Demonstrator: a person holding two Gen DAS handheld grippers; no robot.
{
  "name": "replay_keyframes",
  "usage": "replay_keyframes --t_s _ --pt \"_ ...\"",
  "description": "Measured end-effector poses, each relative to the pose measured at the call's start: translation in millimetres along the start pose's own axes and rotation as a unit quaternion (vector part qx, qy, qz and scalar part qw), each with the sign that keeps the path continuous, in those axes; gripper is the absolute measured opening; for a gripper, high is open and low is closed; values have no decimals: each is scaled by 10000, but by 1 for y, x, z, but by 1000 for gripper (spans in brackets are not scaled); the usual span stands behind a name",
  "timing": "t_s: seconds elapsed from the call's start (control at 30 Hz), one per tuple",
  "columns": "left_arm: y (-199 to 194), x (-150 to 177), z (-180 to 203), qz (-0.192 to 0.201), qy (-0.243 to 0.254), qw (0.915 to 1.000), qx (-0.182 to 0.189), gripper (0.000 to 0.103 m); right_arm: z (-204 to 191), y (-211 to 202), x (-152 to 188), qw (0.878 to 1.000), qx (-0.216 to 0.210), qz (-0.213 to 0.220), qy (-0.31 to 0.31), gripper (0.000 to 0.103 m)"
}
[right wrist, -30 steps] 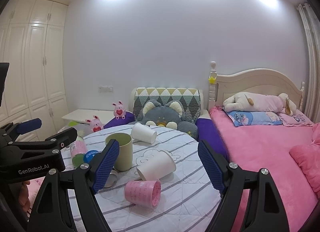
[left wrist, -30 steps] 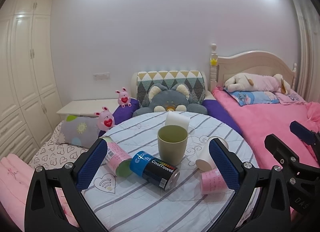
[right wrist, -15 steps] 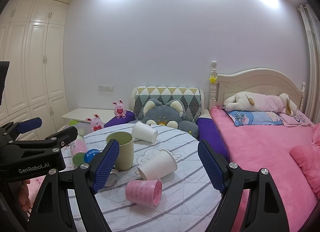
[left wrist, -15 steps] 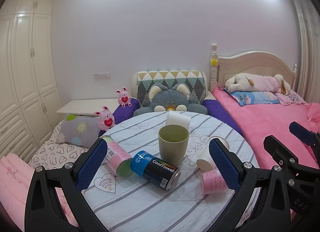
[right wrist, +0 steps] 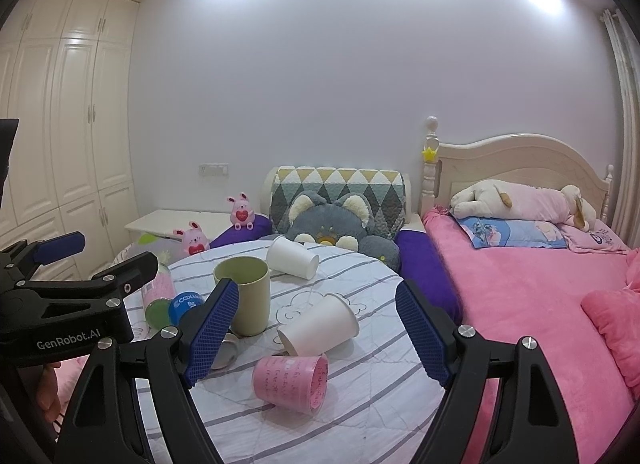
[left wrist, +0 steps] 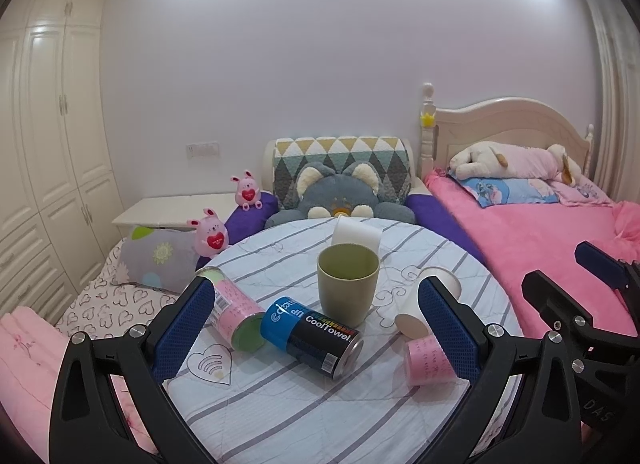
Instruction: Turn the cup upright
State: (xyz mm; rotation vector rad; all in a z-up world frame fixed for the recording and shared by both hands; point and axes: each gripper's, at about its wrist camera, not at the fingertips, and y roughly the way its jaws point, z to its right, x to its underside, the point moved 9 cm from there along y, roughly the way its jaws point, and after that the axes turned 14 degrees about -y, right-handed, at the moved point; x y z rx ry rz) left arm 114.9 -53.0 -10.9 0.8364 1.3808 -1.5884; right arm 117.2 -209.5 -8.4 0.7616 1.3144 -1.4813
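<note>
On the round striped table (left wrist: 304,408) (right wrist: 360,416) a green cup (left wrist: 347,288) (right wrist: 245,292) stands upright. A pink cup (right wrist: 292,382) (left wrist: 425,358) lies on its side near the front. Two white paper cups lie on their sides: one mid-table (right wrist: 320,324) (left wrist: 424,306), one at the back (right wrist: 293,257) (left wrist: 356,234). My left gripper (left wrist: 316,328) is open and empty above the table's front. My right gripper (right wrist: 316,336) is open and empty, with the pink cup and the nearer white cup between its fingers in view.
A blue and black CoolTowel can (left wrist: 310,336) and a pink canister with a green lid (left wrist: 234,314) lie on the table's left. A pink bed (right wrist: 520,304) is to the right. Plush toys and cushions (right wrist: 332,220) are behind the table. Wardrobes (left wrist: 44,152) stand at left.
Both views shift slightly; the table objects sit a little lower and nearer in the right wrist view. Nothing on the table has moved, and both grippers stay open.
</note>
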Motion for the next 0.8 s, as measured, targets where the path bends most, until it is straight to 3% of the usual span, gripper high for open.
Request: replay_keyframes --t_s 0.8 --pt "8 3 -4 -55 -22 10000 18 103 -4 12 2 9999 -44 -93 -77 82"
